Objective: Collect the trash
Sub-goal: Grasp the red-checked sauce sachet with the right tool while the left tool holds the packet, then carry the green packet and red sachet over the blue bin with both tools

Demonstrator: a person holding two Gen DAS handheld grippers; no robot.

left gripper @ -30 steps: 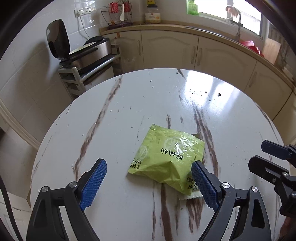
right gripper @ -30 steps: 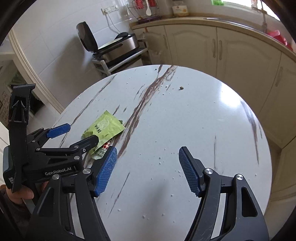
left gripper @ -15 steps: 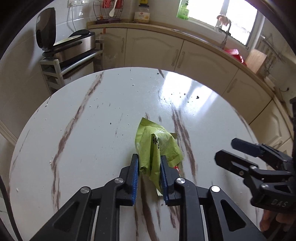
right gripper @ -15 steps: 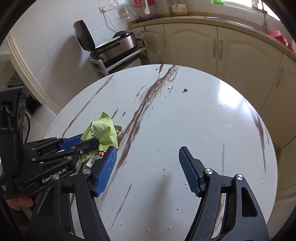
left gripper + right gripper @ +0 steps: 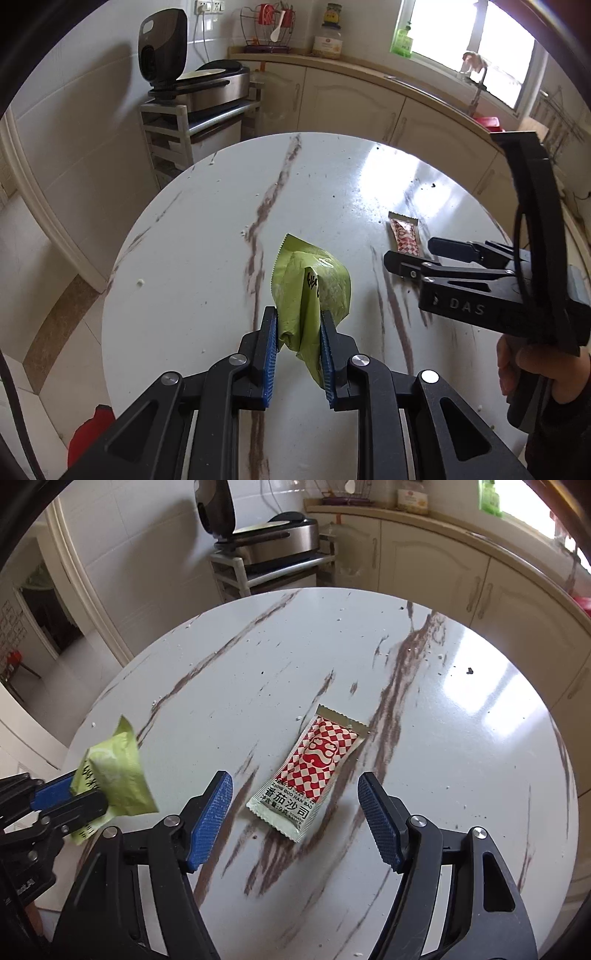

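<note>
Left gripper [image 5: 298, 334] is clamped on the green wrapper [image 5: 312, 291]; blue pads [image 5: 269, 354] pinch its lower end, and the crumpled bag sticks up out of the jaws, clear of the table [image 5: 207, 236]. In the right wrist view the same wrapper [image 5: 114, 771] hangs at the far left, over the table edge.

Mid-table: red-and-white checkered sauce packet [image 5: 314, 771] lies flat on the marble-look top, long axis running diagonally, printed end nearest the camera. Crumbs and dark specks scattered around it.

Right gripper [image 5: 295, 808] sits just above that packet, jaws about half open and narrowing slightly within the last half second, one pad [image 5: 212, 819] on each side of the packet. The pads aren't pressing on it. In the left wrist view the right gripper's tips [image 5: 402, 258] are beside the packet [image 5: 404, 236], with a hand [image 5: 532, 365] on the handle at far right.
</note>
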